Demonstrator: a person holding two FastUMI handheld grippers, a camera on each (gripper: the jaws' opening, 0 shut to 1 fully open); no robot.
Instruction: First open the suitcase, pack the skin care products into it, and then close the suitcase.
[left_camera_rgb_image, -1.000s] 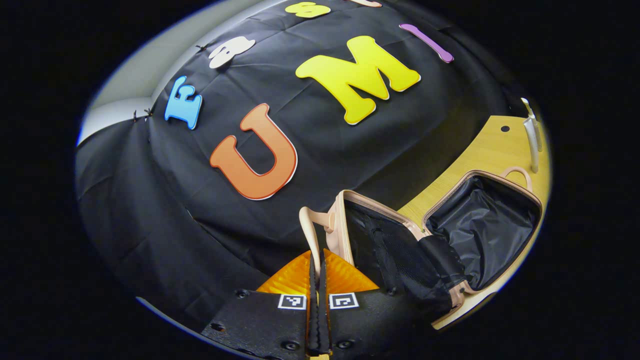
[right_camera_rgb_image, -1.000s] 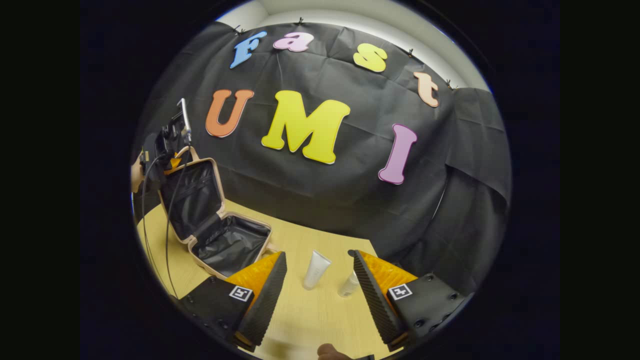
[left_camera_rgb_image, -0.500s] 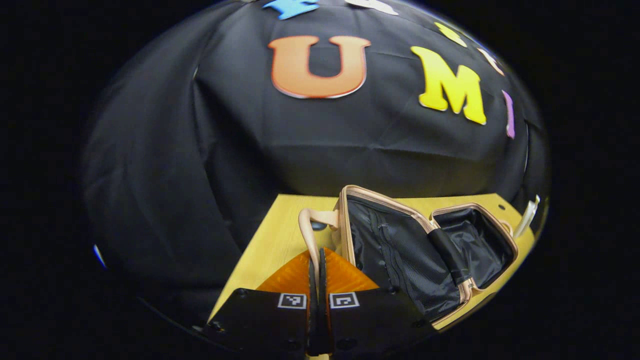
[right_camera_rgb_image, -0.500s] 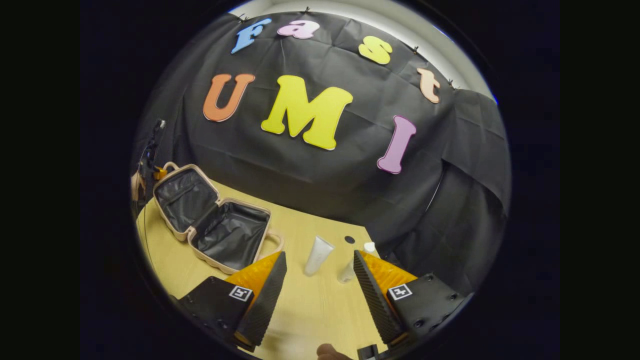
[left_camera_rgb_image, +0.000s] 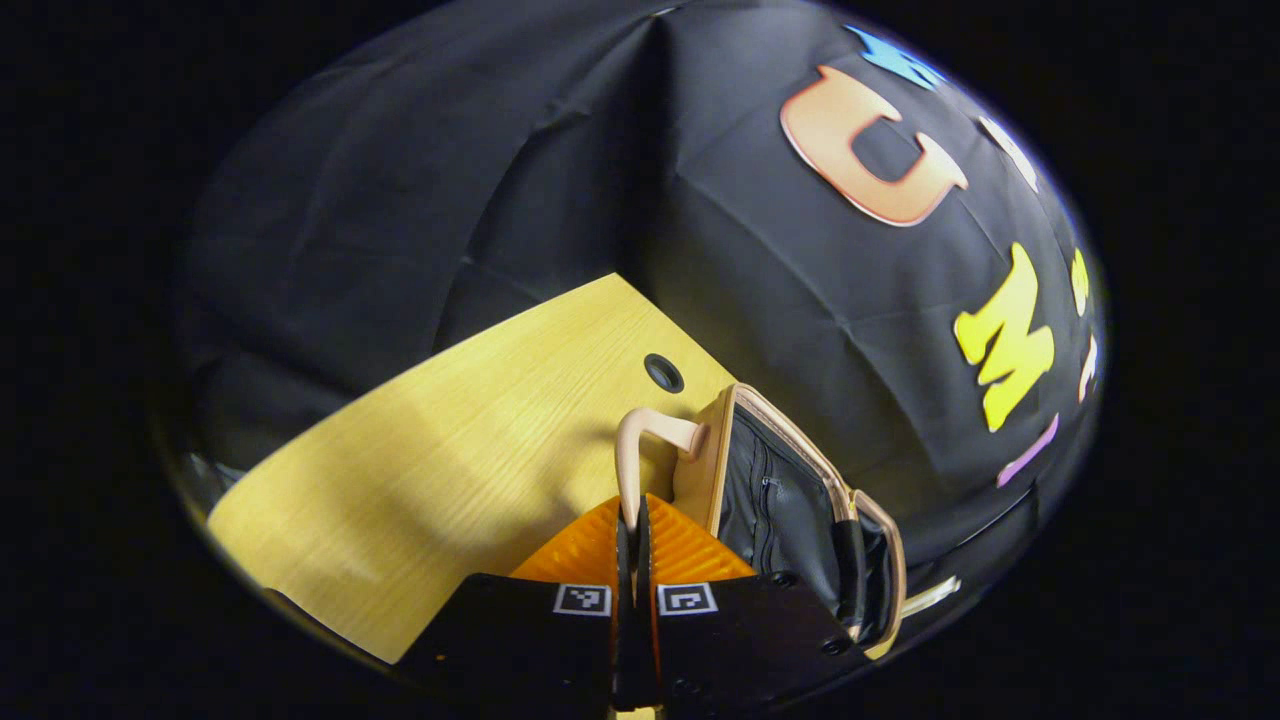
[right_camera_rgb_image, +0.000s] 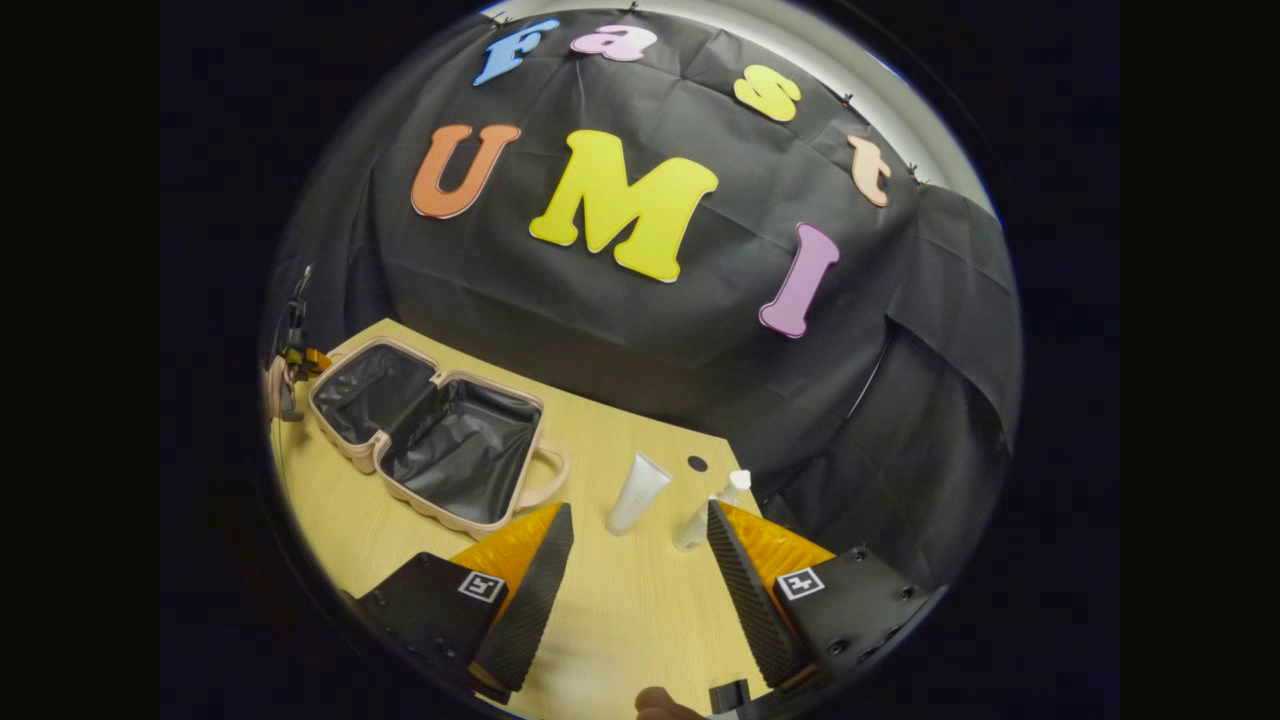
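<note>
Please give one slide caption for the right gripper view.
Open right gripper faces tube and bottle; suitcase lies open.

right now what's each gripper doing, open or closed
Left gripper: closed on the suitcase handle.
Right gripper: open, holding nothing, above the table.

Left tool (left_camera_rgb_image: 632, 515) pinched closed; right tool (right_camera_rgb_image: 633, 545) spread wide, tilted downward.

Pink suitcase (right_camera_rgb_image: 430, 440) lies wide open on the wooden table, both black-lined halves flat, a handle at each outer end. Right of it, well apart, a white tube (right_camera_rgb_image: 637, 493) lies flat, a white bottle (right_camera_rgb_image: 710, 508) just beside it.
</note>
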